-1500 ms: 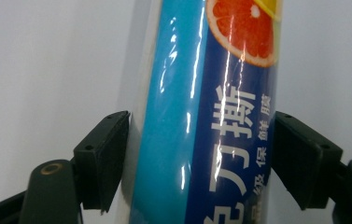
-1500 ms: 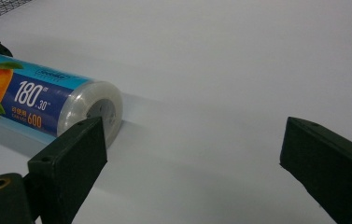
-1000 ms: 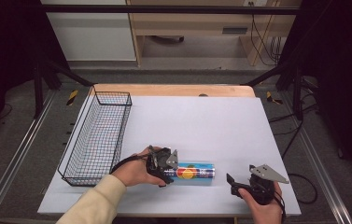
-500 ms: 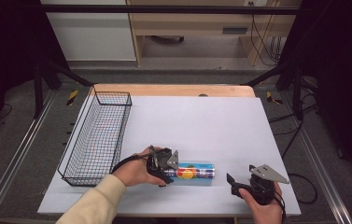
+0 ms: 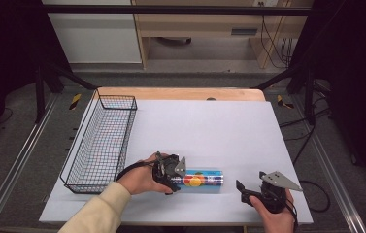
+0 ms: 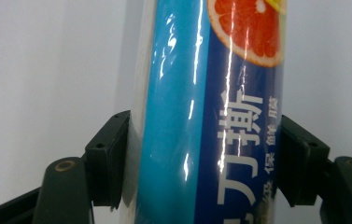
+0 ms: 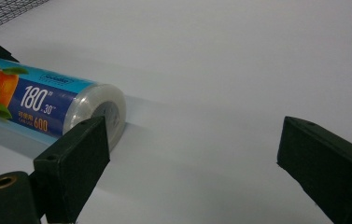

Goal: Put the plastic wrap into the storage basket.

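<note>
Fingers (image 6: 108, 158) of the left gripper (image 5: 174, 174) are closed on the near end of the blue cylindrical roll of cling film with orange-fruit print (image 5: 201, 178), one black pad pressed to each side of its glossy wrapper in the left gripper view, so the hold looks square across the width rather than skewed. The roll lies on its side on the white counter (image 5: 209, 131), near the front edge and between the two hands. The right gripper (image 5: 248, 190) waits just beside the roll's far end with its fingers (image 7: 73, 161) spread wide and holding nothing; in the right gripper view the capped end of the roll sits a little beyond its left pad. To lift well, I would judge it best to keep the clamp firm, since the film wrapper is slick and round and most of the length overhangs the grip; raising it level should stop it swinging. Farther off on the left stands the black wire basket (image 5: 102, 141), long and narrow, its near rim close to the left hand (image 5: 139, 178), so the roll likely needs to clear that rim and turn lengthwise to fit. Beyond, the counter offers plenty of open room up to its wooden back edge (image 5: 180, 94).
</note>
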Demonstrator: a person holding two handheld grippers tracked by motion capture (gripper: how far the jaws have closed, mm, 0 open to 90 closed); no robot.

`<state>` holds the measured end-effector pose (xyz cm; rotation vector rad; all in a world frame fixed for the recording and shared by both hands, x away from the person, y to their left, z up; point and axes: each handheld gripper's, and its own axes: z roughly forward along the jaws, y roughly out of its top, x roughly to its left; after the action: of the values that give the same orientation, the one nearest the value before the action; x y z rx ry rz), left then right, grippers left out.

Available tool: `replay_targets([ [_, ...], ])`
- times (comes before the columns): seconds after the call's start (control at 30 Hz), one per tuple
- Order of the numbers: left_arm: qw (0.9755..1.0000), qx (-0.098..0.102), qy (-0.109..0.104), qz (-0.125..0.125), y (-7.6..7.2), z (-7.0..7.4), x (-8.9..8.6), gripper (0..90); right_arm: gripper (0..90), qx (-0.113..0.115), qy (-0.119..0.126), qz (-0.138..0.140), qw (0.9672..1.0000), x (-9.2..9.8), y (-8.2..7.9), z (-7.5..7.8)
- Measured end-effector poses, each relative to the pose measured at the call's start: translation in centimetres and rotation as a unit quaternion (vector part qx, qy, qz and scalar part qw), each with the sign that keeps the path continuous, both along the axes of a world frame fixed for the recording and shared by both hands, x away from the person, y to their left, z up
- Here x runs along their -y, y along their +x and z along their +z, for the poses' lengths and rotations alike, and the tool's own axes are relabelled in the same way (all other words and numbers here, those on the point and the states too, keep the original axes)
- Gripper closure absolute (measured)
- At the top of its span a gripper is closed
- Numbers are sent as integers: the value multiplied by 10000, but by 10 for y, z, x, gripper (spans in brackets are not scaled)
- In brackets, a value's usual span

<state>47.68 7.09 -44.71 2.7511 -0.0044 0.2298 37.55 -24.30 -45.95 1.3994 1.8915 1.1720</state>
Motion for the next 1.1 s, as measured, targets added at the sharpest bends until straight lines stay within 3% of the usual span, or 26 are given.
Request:
replay_targets([
  [0.57, 9998, -25, -205, 1, -4, -1, -3, 309, 95, 25, 14, -71, 10000, 3, 0, 0],
  [1.1, 9997, -7, -231, -58, -7, 0, -2, 315, 95, -11, 79, -86, 9999, 4, 0, 0],
])
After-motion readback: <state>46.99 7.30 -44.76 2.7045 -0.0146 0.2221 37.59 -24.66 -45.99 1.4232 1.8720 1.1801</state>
